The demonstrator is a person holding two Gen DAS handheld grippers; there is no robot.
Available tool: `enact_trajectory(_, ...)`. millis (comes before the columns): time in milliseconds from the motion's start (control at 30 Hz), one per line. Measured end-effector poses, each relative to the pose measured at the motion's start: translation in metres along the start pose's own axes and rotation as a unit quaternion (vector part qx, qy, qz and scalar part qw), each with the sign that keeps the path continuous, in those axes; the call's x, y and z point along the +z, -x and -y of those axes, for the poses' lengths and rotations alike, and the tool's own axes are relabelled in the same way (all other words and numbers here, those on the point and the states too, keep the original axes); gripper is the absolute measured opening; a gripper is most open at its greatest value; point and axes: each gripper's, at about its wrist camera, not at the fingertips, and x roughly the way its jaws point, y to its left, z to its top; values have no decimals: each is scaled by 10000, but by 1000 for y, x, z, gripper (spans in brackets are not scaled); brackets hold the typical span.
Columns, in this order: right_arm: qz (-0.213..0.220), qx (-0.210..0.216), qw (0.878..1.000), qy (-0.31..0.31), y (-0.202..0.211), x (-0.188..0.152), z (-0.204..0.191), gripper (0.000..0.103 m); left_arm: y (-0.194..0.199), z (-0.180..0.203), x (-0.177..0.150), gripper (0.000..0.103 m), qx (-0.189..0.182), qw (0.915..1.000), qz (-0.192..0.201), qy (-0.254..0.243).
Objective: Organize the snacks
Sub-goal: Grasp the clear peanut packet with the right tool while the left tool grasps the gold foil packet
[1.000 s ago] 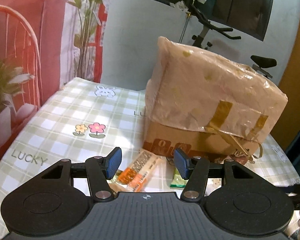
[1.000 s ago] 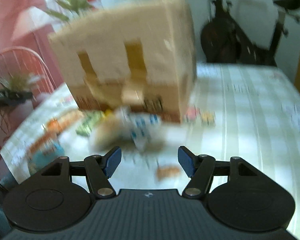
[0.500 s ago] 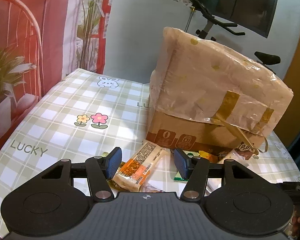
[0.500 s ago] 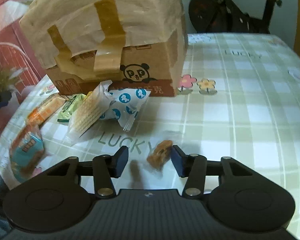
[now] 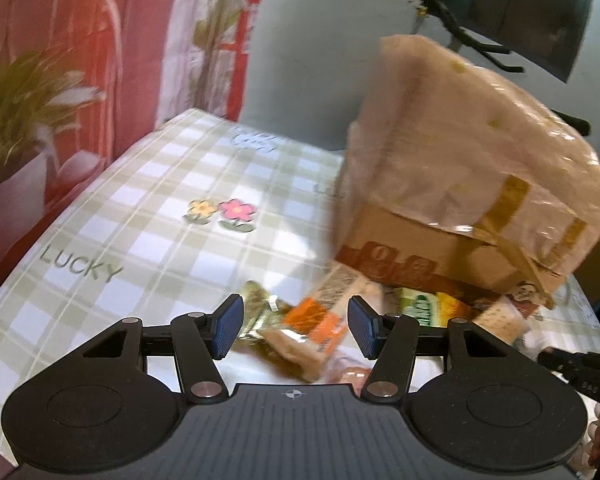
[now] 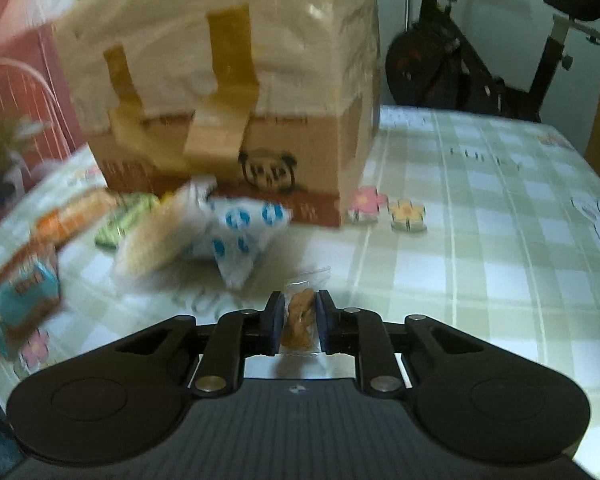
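Observation:
My right gripper [image 6: 299, 322] is shut on a small clear packet with a brown snack [image 6: 300, 316], just above the checked tablecloth. Left of it lie a white packet with blue dots [image 6: 242, 236], a pale cracker pack [image 6: 156, 248], a green packet [image 6: 124, 220], an orange pack [image 6: 66, 218] and a blue-and-orange pack [image 6: 24, 290]. My left gripper [image 5: 296, 326] is open above an orange snack pack [image 5: 320, 324], with a gold-green wrapper [image 5: 260, 308] and a green packet [image 5: 420, 306] beside it.
A big cardboard box wrapped in plastic and taped [image 5: 460, 184] stands on the table behind the snacks; it also shows in the right wrist view [image 6: 236, 80]. An exercise bike [image 6: 480, 72] stands beyond the table. A potted plant [image 5: 24, 120] is at the left.
My right gripper closed on the small brown snack packet and lifted it slightly. My left gripper shifted a little over the orange pack, still open.

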Motion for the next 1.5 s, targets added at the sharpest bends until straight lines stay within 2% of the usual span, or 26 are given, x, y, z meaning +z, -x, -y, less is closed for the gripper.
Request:
enact_trajectory(167, 342, -75, 9993, 123, -8, 2, -2, 18, -10, -18, 2, 59, 299, 9992, -69, 262)
enact_trajectory(300, 443, -69, 9989, 124, -12, -7, -3, 18, -19, -28, 4, 59, 478, 9979, -152, 414)
enact_trajectory(533, 444, 24, 9990, -9, -12, -11, 2, 18, -45, -22, 0, 59, 734, 9966, -364, -25)
enact_trajectory(733, 474, 76, 9988, -63, -12, -12, 4, 18, -52, -1, -6, 59, 632, 9957, -474, -475)
enact_trajectory(900, 470, 106, 9988, -111, -13, -11, 5, 18, -58, 13, -12, 65, 537, 9940, -627, -715)
enact_trajectory(1033, 469, 108, 9988, -102, -13, -11, 4, 18, -64, 21, -17, 76, 481, 9927, -724, -836)
enact_trajectory(1133, 469, 112, 9988, -114, -13, -11, 4, 18, -65, 26, -21, 76, 563, 9907, -657, -1049)
enact_trajectory(1200, 469, 110, 9988, -113, -13, -11, 4, 18, -65, 24, -21, 76, 579, 9912, -623, -1011)
enact_trajectory(1300, 468, 113, 9988, -119, -13, -11, 4, 18, -65, 20, -20, 68, 595, 9920, -556, -960)
enact_trajectory(1400, 467, 125, 9987, -129, -14, -11, 5, 18, -62, 18, -19, 50, 587, 9926, -456, -963)
enact_trajectory(1433, 467, 123, 9988, -127, -14, -11, 5, 18, -60, 16, -18, 38, 509, 9937, -381, -918)
enact_trajectory(1467, 468, 122, 9988, -125, -14, -11, 5, 18, -57, 15, -17, 4, 544, 9942, -296, -879)
enact_trajectory(1500, 468, 124, 9987, -127, -14, -11, 5, 18, -54, 13, -16, 2, 622, 9941, -257, -846)
